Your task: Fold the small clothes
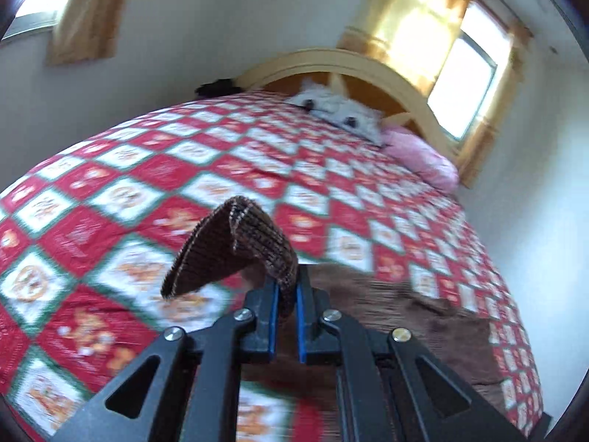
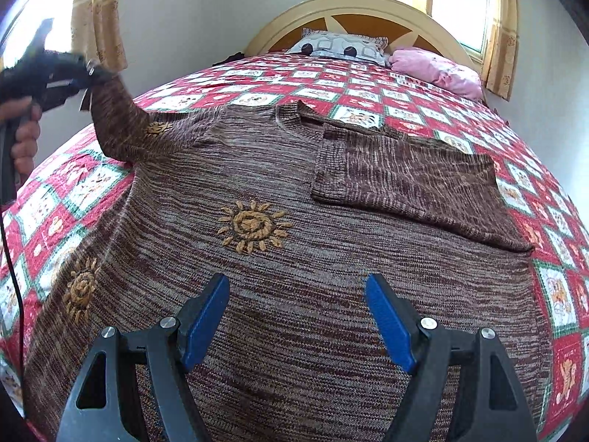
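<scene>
So we've got a brown knit sweater (image 2: 294,258) spread flat across the bed's red patchwork quilt (image 2: 368,88), and its one sleeve (image 2: 412,188) at about 2 o'clock is already folded over the body. Our left tongs (image 1: 287,294) are pinching the cuff (image 1: 228,246) of the other sleeve, held up off the quilt out at 10 o'clock in the right wrist view. Our right tongs (image 2: 296,316) hang over the lower body of the sweater, spread wide with nothing between them.
</scene>
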`<state>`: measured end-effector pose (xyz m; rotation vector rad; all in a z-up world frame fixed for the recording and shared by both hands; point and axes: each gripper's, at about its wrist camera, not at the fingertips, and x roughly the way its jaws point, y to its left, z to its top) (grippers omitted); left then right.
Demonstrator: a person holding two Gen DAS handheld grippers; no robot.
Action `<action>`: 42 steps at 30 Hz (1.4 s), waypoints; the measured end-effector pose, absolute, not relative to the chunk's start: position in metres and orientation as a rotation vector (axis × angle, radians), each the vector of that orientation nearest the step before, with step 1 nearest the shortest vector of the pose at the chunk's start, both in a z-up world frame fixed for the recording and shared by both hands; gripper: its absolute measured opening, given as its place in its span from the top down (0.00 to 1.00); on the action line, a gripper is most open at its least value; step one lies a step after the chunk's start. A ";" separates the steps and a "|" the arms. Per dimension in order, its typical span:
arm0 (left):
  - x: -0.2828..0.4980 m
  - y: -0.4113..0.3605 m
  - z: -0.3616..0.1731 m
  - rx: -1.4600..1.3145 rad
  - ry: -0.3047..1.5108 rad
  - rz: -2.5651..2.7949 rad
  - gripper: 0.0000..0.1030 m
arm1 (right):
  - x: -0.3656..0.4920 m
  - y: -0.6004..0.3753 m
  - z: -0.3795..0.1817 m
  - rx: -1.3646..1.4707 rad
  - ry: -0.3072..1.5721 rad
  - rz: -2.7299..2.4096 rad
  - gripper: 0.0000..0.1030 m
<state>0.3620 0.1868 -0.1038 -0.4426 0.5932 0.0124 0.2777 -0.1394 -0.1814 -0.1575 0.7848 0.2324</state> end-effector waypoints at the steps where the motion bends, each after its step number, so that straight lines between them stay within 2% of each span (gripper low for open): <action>1: 0.365 0.175 -0.100 -0.438 0.595 -0.018 0.92 | 0.277 -0.141 -0.181 -0.152 0.784 0.225 0.25; 7: 0.384 0.107 -0.100 -0.398 0.621 -0.132 0.92 | 0.278 -0.147 -0.181 -0.116 0.783 0.215 0.25; 13: 0.392 0.048 -0.123 -0.372 0.683 -0.231 0.92 | 0.281 -0.158 -0.181 -0.056 0.787 0.215 0.25; 16: 0.393 0.020 -0.135 -0.315 0.720 -0.282 0.86 | 0.282 -0.163 -0.182 -0.021 0.798 0.220 0.25; 17: 0.393 0.012 -0.138 -0.294 0.740 -0.319 0.76 | 0.283 -0.164 -0.183 -0.011 0.800 0.223 0.25; 18: 0.391 0.008 -0.139 -0.275 0.753 -0.345 0.59 | 0.283 -0.166 -0.183 0.000 0.803 0.226 0.25; 19: 0.388 0.005 -0.139 -0.246 0.753 -0.359 0.50 | 0.283 -0.167 -0.184 0.009 0.806 0.229 0.25; 20: 0.380 0.008 -0.136 -0.210 0.727 -0.351 0.34 | 0.284 -0.168 -0.184 0.013 0.808 0.230 0.25; 21: 0.376 0.011 -0.133 -0.195 0.707 -0.344 0.25 | 0.284 -0.167 -0.184 0.015 0.808 0.232 0.25; 22: 0.370 0.018 -0.130 -0.177 0.679 -0.334 0.22 | 0.283 -0.167 -0.184 0.014 0.808 0.232 0.25; 24: 0.364 0.036 -0.127 -0.133 0.650 -0.280 0.07 | 0.283 -0.167 -0.185 0.010 0.810 0.233 0.25; 25: 0.363 0.047 -0.128 -0.105 0.645 -0.215 0.04 | 0.284 -0.167 -0.185 0.009 0.812 0.233 0.25; 29: 0.370 0.099 -0.151 0.030 0.684 0.109 0.03 | 0.284 -0.166 -0.185 0.000 0.815 0.227 0.25; 32: 0.380 0.132 -0.181 -0.052 0.788 0.162 0.03 | 0.282 -0.166 -0.182 -0.003 0.809 0.236 0.25; 34: 0.381 0.141 -0.195 -0.108 0.844 0.137 0.03 | 0.282 -0.168 -0.177 0.014 0.810 0.264 0.25; 42: 0.370 0.125 -0.198 -0.060 0.852 0.085 0.00 | 0.336 -0.189 -0.133 0.173 0.830 0.261 0.25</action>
